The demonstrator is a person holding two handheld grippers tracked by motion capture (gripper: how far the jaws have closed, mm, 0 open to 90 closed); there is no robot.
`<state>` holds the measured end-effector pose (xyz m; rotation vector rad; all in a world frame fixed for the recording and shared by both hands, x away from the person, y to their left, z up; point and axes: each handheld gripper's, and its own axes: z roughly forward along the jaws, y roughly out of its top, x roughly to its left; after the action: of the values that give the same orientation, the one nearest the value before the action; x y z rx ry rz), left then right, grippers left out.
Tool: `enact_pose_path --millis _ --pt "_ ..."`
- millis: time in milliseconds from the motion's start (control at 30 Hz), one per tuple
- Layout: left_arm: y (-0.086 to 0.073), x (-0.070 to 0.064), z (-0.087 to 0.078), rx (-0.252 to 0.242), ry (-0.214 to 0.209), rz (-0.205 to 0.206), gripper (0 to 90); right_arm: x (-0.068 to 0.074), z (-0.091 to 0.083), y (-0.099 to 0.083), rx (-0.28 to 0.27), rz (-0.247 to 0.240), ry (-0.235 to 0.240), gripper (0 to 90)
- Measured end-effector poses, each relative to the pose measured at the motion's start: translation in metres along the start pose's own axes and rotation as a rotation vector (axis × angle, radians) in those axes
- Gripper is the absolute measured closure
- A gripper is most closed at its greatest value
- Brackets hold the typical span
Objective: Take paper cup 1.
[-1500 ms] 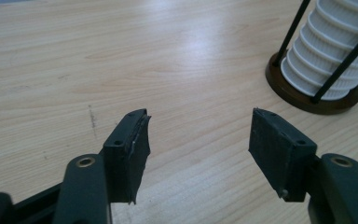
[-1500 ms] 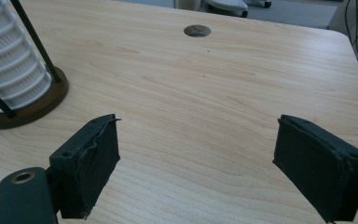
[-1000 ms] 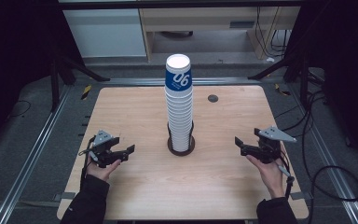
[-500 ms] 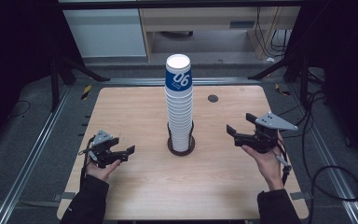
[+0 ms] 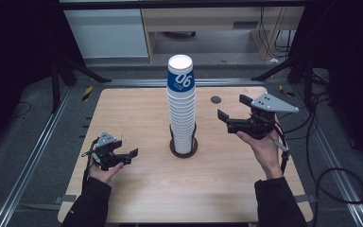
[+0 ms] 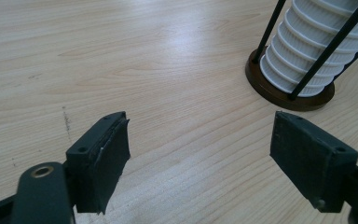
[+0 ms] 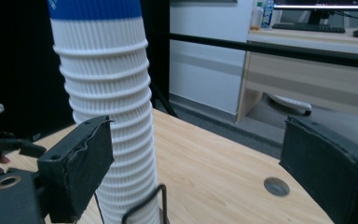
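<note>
Nearest us, our left gripper (image 5: 123, 155) rests low on the wooden table (image 5: 137, 189), jaws wide apart and empty. At table centre, a cup stack (image 5: 182, 109) stands upright in a wire holder (image 5: 184, 146), its top cup reading "06". Our right gripper (image 5: 230, 115) hovers raised beside it, jaws spread, holding nothing.

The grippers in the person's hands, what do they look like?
Both are black tools with two flat, blocky black jaws. The right gripper carries a grey three-cornered plate with small dark dots on top, and the left gripper has a smaller grey plate too. A thin black cable trails from the left one. The person wears dark long sleeves.
</note>
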<state>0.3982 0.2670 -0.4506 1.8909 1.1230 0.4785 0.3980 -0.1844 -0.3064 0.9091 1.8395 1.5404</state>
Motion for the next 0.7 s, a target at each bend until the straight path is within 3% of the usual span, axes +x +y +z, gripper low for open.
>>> enact_pose_path --millis 433,700 --pt "0.0 -0.001 0.002 0.005 -0.007 0.002 19.3 0.026 0.02 0.041 -0.07 -0.034 0.099 8.1" --pt "0.0 -0.001 0.002 0.004 -0.011 0.006 19.4 0.042 0.036 0.06 -0.083 -0.035 0.162 7.7"
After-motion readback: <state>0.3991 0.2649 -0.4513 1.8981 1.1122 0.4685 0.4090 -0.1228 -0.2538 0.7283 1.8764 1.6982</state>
